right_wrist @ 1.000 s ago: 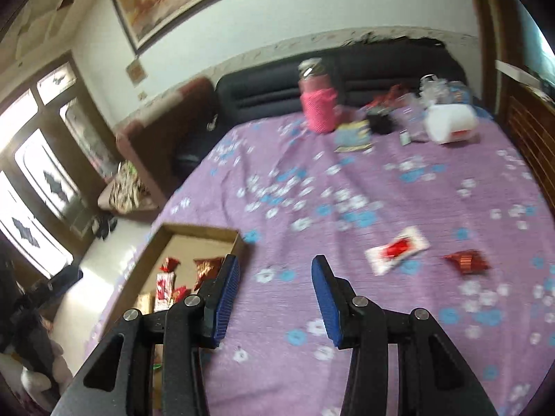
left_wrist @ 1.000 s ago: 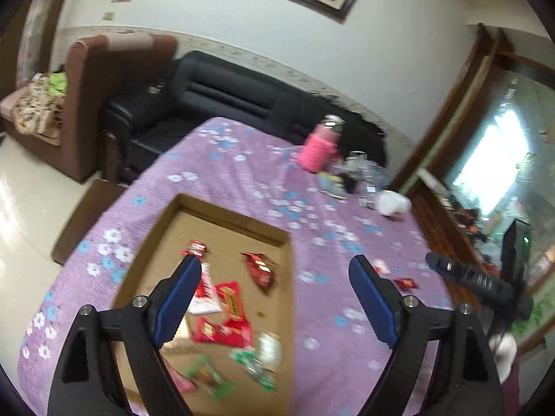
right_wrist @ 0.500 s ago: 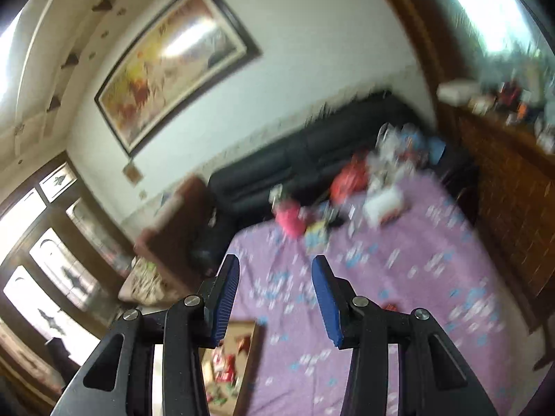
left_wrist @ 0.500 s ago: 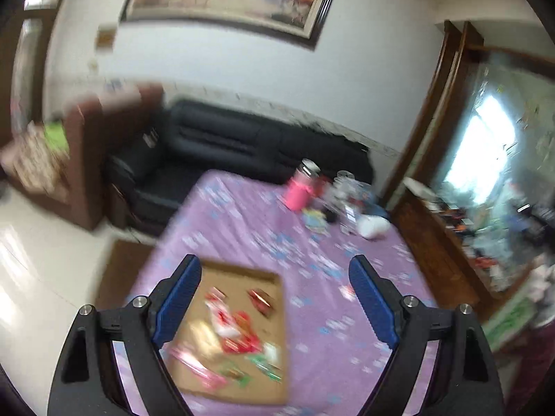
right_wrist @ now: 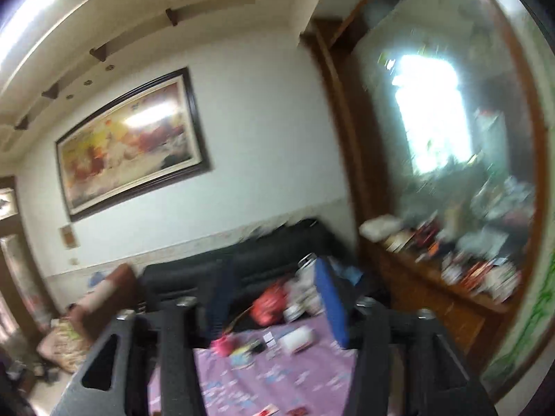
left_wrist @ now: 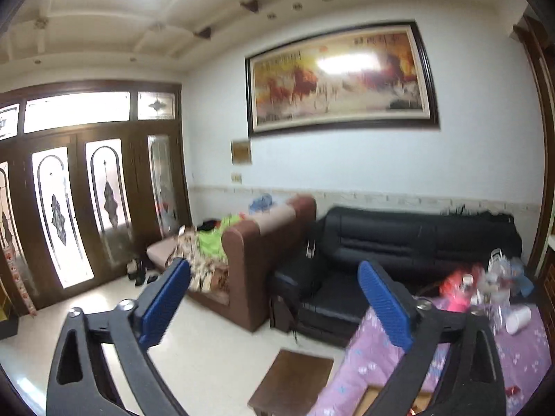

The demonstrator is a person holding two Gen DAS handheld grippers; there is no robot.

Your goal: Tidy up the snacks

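Two small red-and-white snack packets [right_wrist: 282, 410] lie loose on the purple flower-print cloth of the worktop [right_wrist: 277, 378] at the very bottom of the right wrist view, so sorting looks unfinished, and only a blurred sliver of what may be the brown cardboard tray [left_wrist: 373, 393] shows in the left view. The right gripper [right_wrist: 274, 300] is lifted above them, its blue-padded fingers spread and empty, aimed at the room; the left gripper [left_wrist: 274, 300] likewise points at the black leather sofa [left_wrist: 399, 246], released, holding nothing

Purple floral table [right_wrist: 277, 381] — snack packets [right_wrist: 267, 410].
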